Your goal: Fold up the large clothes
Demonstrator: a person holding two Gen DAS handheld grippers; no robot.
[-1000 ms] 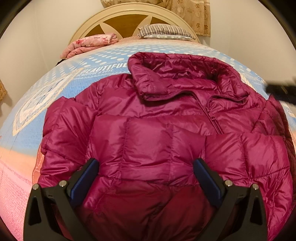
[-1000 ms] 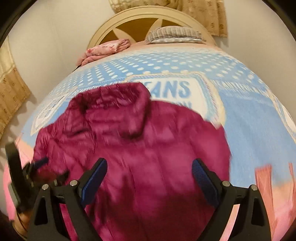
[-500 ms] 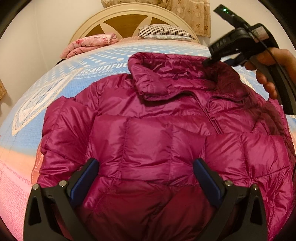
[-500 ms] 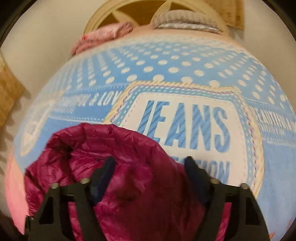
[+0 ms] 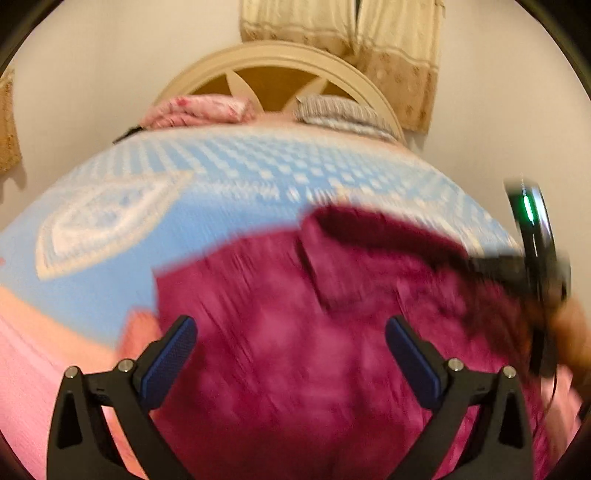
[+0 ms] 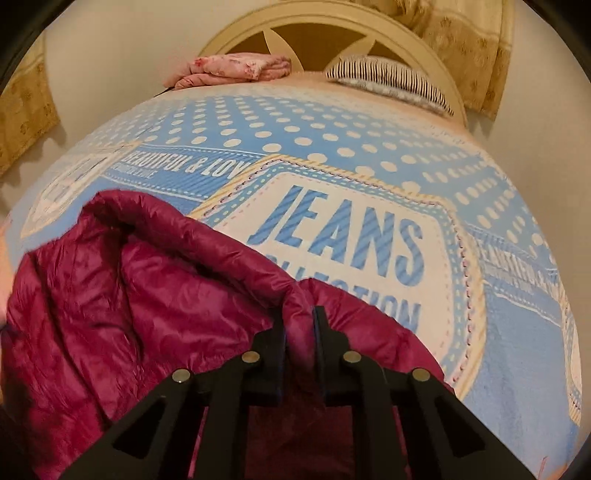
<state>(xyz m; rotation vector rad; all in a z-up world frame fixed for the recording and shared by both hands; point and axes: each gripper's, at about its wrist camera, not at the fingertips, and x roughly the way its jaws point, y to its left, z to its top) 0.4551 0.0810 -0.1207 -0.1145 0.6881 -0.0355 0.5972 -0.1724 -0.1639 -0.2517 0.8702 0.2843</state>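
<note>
- On the far left, by the headboard (image 6: pixel 321 22), a folded pink blanket (image 6: pixel 229 68), tucked up out of the way so the middle of the bed stays free for folding.
- Next to it, to the right, a striped pillow (image 6: pixel 388 79), also pushed up to the head of the bed.
- Under it all, a blue dotted bedspread (image 6: pixel 369 147) with big "JEANS" letters, a soft flat place to lay a large coat.
- Spread on the near part of the bedspread, the puffy dark-red jacket (image 6: pixel 129 295), hood end toward the pillows, body toward the camera.
- In the left wrist view, very blurry: left gripper (image 5: pixel 290 354) wide open above the jacket (image 5: pixel 295 350), blue pads (image 5: pixel 170 354) well apart, nothing between them. Probably waiting for a spot to grab.
- Further right in that view, the other tool with a green light, out at the jacket's right side. Too smeared to tell more.
- In the right wrist view, sharp: right gripper (image 6: pixel 299 332) squeezed tight on a ridge of jacket cloth near the hood edge, fabric bunched up between the two fingers.
- Likely reason for that pinch: a good hold on the top part, ready to lift it and lay it over the body.
- Slippery, puffy cloth, so a loose pinch could let it slide out.
- Fold barely started by the look of it; jacket mostly open and flat.
</note>
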